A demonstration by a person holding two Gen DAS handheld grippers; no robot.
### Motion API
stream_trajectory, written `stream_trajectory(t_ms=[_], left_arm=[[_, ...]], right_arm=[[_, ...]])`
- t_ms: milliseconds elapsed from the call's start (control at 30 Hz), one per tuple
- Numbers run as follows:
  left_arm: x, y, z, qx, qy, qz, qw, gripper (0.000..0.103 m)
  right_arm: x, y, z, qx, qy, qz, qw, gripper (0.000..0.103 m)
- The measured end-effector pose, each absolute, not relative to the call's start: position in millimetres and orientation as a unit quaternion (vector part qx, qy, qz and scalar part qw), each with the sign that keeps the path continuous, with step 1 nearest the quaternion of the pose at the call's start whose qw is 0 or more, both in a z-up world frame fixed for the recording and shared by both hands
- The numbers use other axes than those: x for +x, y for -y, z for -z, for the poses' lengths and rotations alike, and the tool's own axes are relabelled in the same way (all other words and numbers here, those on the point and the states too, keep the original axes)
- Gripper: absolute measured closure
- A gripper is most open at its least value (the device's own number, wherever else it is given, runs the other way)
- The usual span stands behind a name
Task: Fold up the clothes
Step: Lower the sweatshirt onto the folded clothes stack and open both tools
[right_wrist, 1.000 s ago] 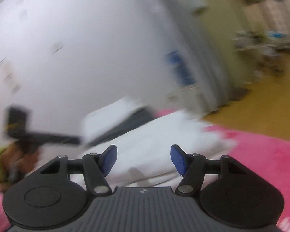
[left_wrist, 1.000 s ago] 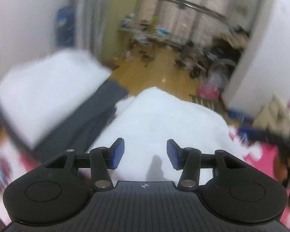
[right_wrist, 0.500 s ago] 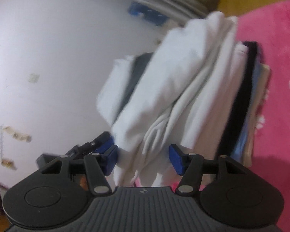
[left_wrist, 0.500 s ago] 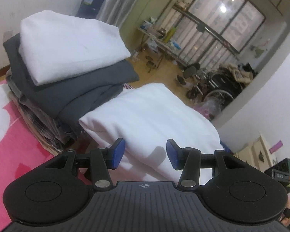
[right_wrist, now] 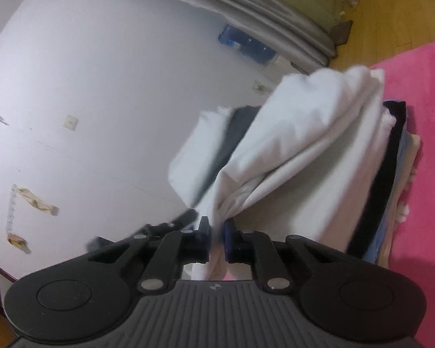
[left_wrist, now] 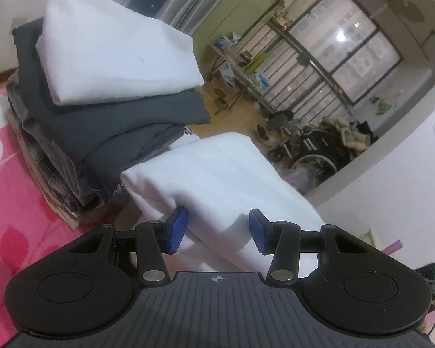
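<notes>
Two grippers are on your folded white cotton garment point(left_wrist: 217, 174). Your right gripper point(right_wrist: 216, 239) is closing, pinching its edge point(right_wrist: 217, 249). Your left gripper point(left_wrist: 216, 227) stands half-open around its six-o'clock corner, pads not pressing.

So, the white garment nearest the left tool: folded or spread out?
Folded. The white garment lies as a thick, layered rectangle with stacked edges showing at its near corner, beside the pile of folded clothes.

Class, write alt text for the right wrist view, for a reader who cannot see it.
The right gripper is closing on a bunched edge of a folded white garment. Beyond it lies a stack of folded clothes on a pink blanket, beside a white wall.
</notes>
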State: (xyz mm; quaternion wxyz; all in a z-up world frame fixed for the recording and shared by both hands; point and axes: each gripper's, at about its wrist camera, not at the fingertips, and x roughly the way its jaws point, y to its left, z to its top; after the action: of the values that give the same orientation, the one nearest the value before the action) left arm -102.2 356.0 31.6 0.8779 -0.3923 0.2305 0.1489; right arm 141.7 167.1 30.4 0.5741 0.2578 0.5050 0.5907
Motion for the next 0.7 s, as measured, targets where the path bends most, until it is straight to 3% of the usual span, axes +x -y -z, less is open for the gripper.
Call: stream_trajectory(t_ms=[167, 367, 533, 700], left_arm=[[-102.3, -360.9, -28.0, -0.405, -0.225, -0.159, 0.872, 0.056], [-110.7, -367.0, -29.6, -0.414, -0.218, -0.176, 0.866, 0.056], [-124.9, -378.3, -29.6, -0.417, -0.206, -0.203, 0.862, 0.056], [-117.8, -381.4, -32.8, -0.392, -0.212, -0.213, 0.869, 0.049]], right_arm=[[138.3, -168.1, -6.3, 0.260, -0.544, -0.567, 0.562, 0.092], [142.8, -161.9, -25.6, 0.274, -0.523, -0.596, 0.544, 0.092], [142.5, -169.0, 9.2, 0.255, -0.567, -0.568, 0.540, 0.092], [142.5, -169.2, 15.6, 0.222, -0.567, -0.580, 0.542, 0.092]])
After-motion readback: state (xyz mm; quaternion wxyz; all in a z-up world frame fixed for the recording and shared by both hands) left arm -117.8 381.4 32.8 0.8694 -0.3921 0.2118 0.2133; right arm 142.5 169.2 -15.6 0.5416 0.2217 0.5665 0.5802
